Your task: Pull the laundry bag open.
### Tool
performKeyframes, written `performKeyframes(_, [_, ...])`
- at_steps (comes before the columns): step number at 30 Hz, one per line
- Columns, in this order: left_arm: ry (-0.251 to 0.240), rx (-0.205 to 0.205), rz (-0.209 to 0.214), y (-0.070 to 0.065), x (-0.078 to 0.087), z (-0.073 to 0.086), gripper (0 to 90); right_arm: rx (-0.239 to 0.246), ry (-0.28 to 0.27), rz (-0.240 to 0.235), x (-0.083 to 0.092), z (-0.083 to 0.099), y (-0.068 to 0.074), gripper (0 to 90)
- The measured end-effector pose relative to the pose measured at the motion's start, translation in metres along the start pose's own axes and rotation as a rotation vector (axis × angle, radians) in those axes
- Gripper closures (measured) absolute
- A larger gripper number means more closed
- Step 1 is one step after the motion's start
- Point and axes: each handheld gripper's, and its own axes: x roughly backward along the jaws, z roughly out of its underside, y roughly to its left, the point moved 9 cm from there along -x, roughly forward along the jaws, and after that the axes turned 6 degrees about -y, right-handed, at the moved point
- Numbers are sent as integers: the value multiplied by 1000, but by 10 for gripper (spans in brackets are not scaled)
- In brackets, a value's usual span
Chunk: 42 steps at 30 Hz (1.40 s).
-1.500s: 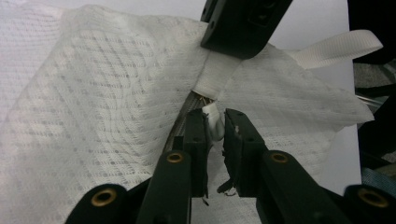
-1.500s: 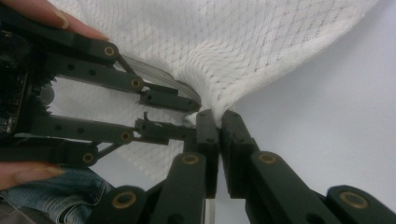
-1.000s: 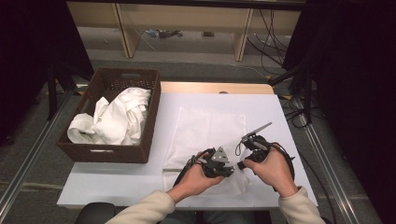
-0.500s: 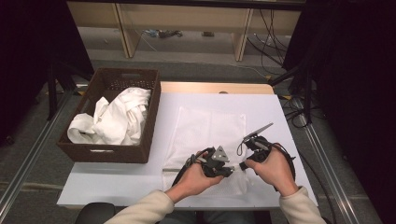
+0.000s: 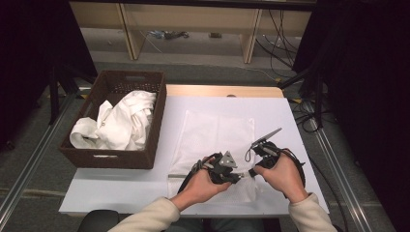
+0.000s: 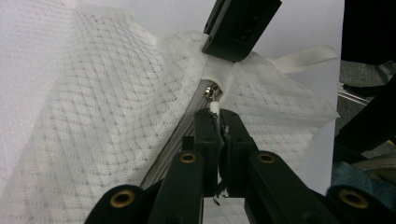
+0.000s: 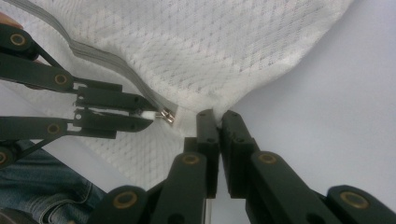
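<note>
Dark woven basket (image 5: 116,145) with crumpled white cloth (image 5: 121,123) well left of grippers. Left gripper (image 6: 215,122) pinches white zipper pull (image 6: 214,108) of white mesh bag (image 5: 212,135); right gripper (image 7: 219,120) clamps bag corner just beside.
</note>
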Motion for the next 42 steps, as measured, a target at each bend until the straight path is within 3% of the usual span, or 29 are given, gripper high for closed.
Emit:
performKeyframes(3, [1,4,0,0,1,0,859,-15,11,7,1,1,1,873])
performKeyframes(4, [6,-15,-1,1,2,0,859,-15,11,7,1,1,1,873])
performKeyframes(6, [13,-17,-3,1,3,1,859,9,-2,4,-1,-1,-2,873])
performKeyframes(7, [15,-13,-3,1,3,1,859,-4,1,3,0,0,-1,873])
performKeyframes(8, [17,-11,-4,1,4,1,859,-54,22,6,2,2,2,873])
performKeyframes(14, [18,-17,-9,2,5,1,859,-41,25,1,1,2,1,873])
performKeyframes(18, [25,-5,-12,2,7,2,858,5,-4,5,-2,0,-4,873])
performKeyframes(20, [28,-18,-15,3,8,2,859,-6,-2,9,-2,1,-4,873])
performKeyframes(22, [28,-21,-16,3,9,2,859,-68,31,9,0,3,1,873])
performKeyframes(23, [30,-29,-18,4,9,2,859,-72,32,10,0,3,2,873])
performKeyframes(24, [37,-41,-21,5,10,3,858,-32,13,16,-1,2,-3,873])
performKeyframes(25, [38,-36,-17,4,10,3,859,-45,20,16,-1,2,-2,872])
performKeyframes(26, [36,-27,-18,4,11,3,858,-11,3,17,-3,1,-5,873])
performKeyframes(33, [41,-16,-21,4,14,5,858,-15,12,15,-3,2,-5,873])
performKeyframes(34, [40,-12,-23,4,15,5,858,-48,35,21,-2,3,-2,873])
performKeyframes(37, [46,-8,-23,5,17,6,858,-29,29,14,-2,3,-4,873])
performKeyframes(38, [81,-53,-17,7,20,8,858,-45,33,19,-2,4,-3,873])
performKeyframes(39, [47,-10,-24,5,18,6,858,-26,21,20,-3,3,-5,873])
performKeyframes(41, [78,-44,-20,6,21,8,859,-44,28,18,-2,3,-3,873])
performKeyframes(42, [76,-32,-20,6,21,8,859,-11,8,17,-4,2,-6,873])
